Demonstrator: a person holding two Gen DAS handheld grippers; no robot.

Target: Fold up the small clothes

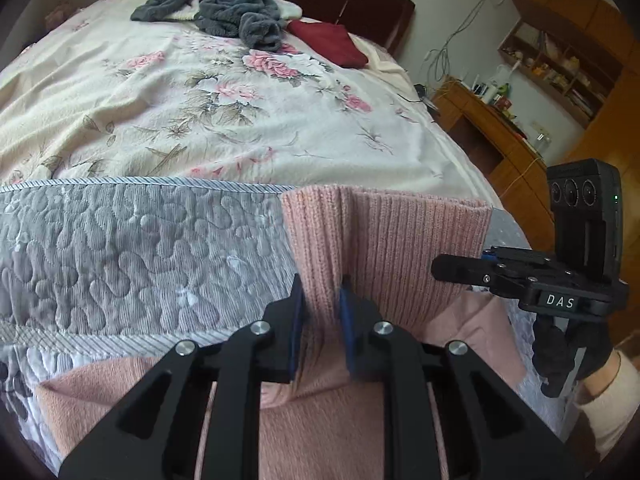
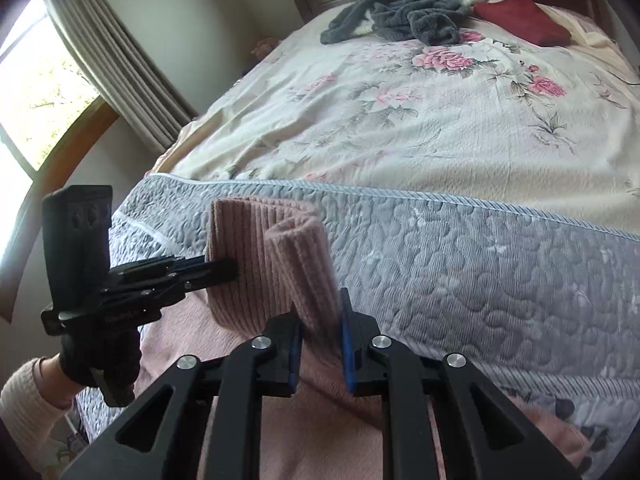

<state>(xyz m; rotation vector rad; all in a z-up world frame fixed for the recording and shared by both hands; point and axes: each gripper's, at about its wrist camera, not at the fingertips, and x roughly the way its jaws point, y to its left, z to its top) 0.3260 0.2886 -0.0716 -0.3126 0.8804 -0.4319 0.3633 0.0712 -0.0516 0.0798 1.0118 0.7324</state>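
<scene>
A pink ribbed knit garment (image 1: pixel 384 236) is lifted off the grey quilted mattress edge, its hem held up between both grippers. My left gripper (image 1: pixel 323 300) is shut on a fold of the ribbed hem near its left side. In the right wrist view my right gripper (image 2: pixel 320 312) pinches the other end of the pink garment (image 2: pixel 280 256). The right gripper (image 1: pixel 448 268) also shows at the right of the left wrist view, its fingers against the knit. The left gripper (image 2: pixel 224 270) appears at the left of the right wrist view. The garment's body hangs below the fingers.
The bed carries a floral cream cover (image 1: pixel 200 92), with a grey fleece heap (image 1: pixel 232 8) and a dark red cloth (image 1: pixel 328 42) near the headboard. A wooden desk and shelves (image 1: pixel 520 120) stand to the right; a window with curtains (image 2: pixel 60 80) is on the left.
</scene>
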